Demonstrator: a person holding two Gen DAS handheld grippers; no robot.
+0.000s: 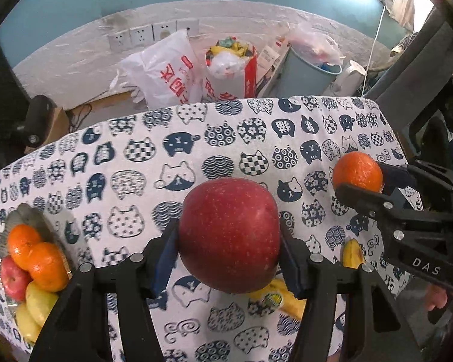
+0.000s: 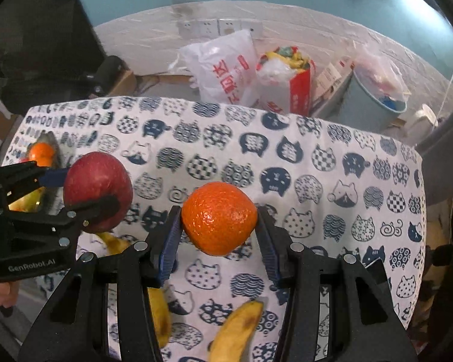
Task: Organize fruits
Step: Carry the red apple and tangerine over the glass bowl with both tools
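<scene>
My left gripper (image 1: 229,241) is shut on a big red apple (image 1: 229,232) and holds it above the cat-print tablecloth (image 1: 166,157). My right gripper (image 2: 219,220) is shut on an orange (image 2: 219,217), also held above the cloth. The left wrist view shows the right gripper (image 1: 359,181) with that orange (image 1: 358,170) at the right. The right wrist view shows the left gripper (image 2: 87,190) with the apple (image 2: 98,190) at the left. A fruit plate (image 1: 49,229) at the table's left holds oranges (image 1: 34,250), a red apple (image 1: 13,277) and yellow fruits (image 1: 34,304). Bananas (image 2: 235,328) lie on the cloth below the grippers.
Behind the table, on the floor by the wall, stand a white plastic bag (image 1: 166,69), a red box of rubbish (image 1: 232,69) and a blue-grey bin (image 1: 308,69). Wall sockets (image 1: 154,31) sit above them. The table's far edge (image 1: 256,99) runs across both views.
</scene>
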